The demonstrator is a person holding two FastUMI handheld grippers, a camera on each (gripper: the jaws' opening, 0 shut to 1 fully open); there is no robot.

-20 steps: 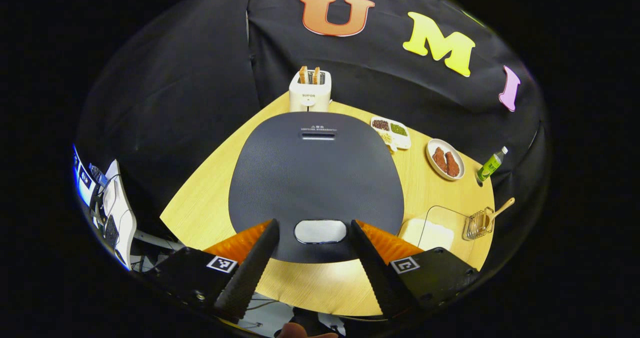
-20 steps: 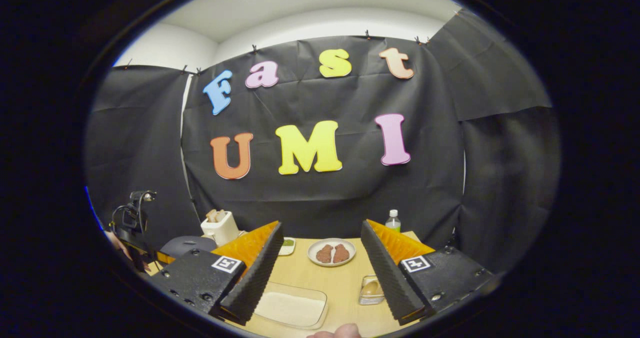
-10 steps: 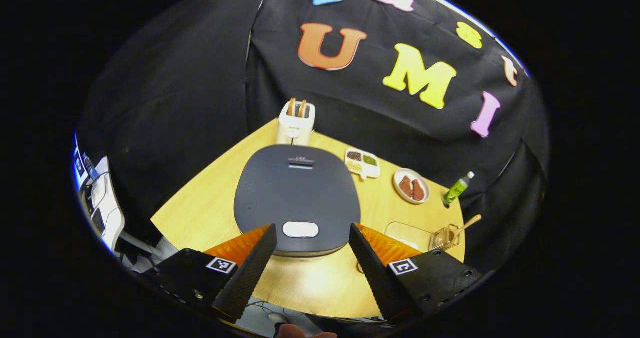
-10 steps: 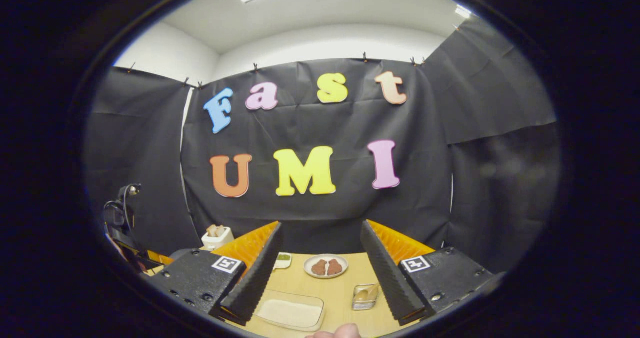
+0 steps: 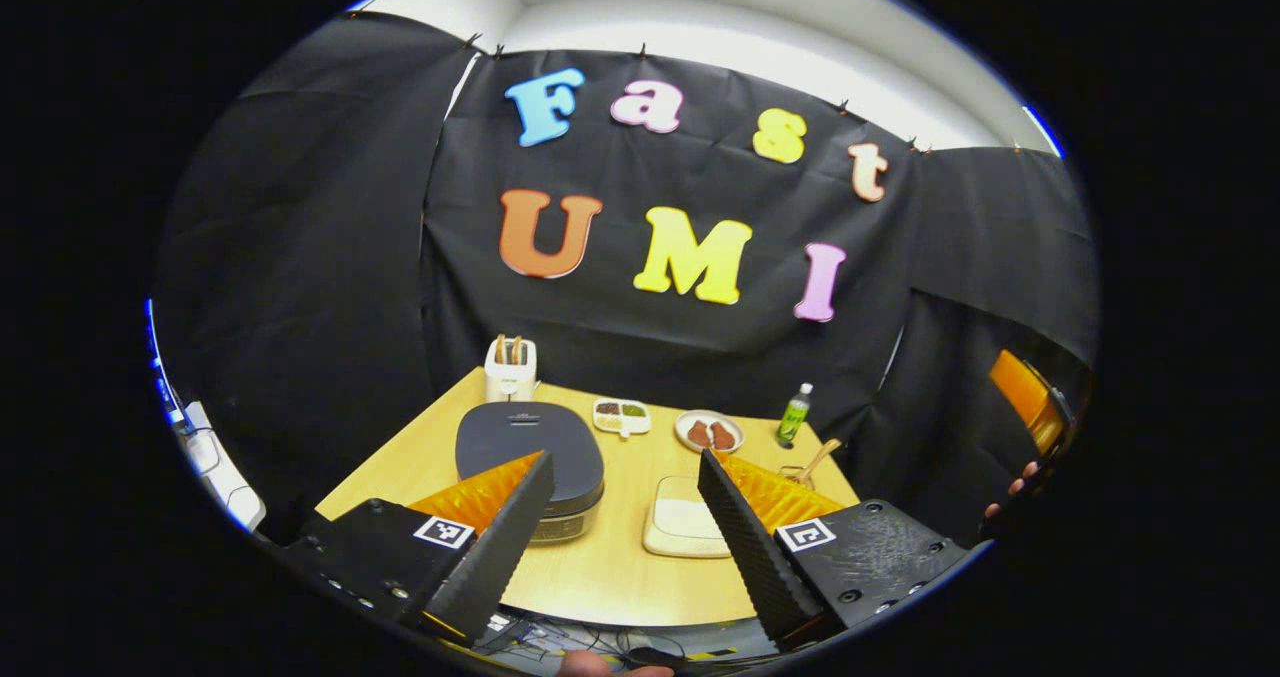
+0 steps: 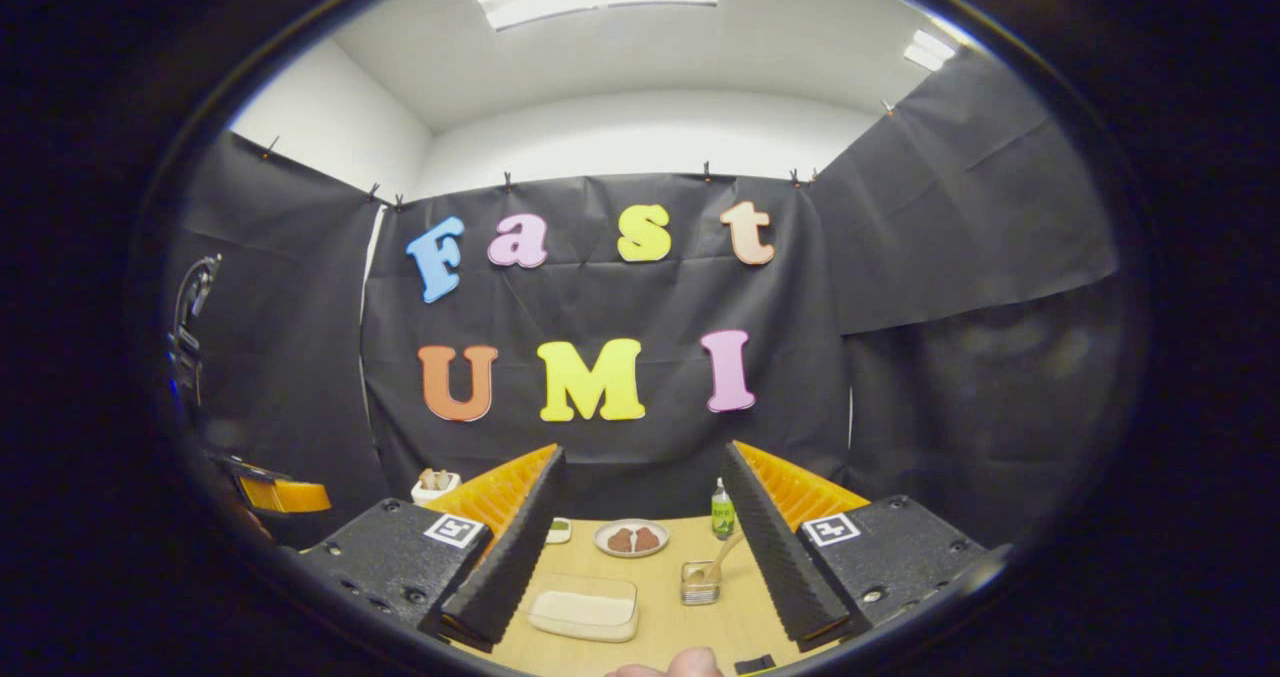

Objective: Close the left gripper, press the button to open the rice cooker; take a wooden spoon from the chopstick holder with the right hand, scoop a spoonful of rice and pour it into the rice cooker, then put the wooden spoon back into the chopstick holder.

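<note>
Left gripper (image 5: 622, 517) jaws apart, empty; right gripper (image 6: 640, 532) same. Rice tray (image 6: 583, 609) nearest on wooden table (image 5: 610, 572); chopstick holder (image 6: 700, 581) beside it, wooden spoon (image 6: 722, 553) inside, leaning. Rice cooker (image 5: 527, 447) lid down, left. Farther: plate (image 6: 630, 538), bottle (image 6: 721, 509), toaster (image 5: 510, 369)

no readable text, toaster (image 5: 510, 369) mark (perhaps) blurred
</note>
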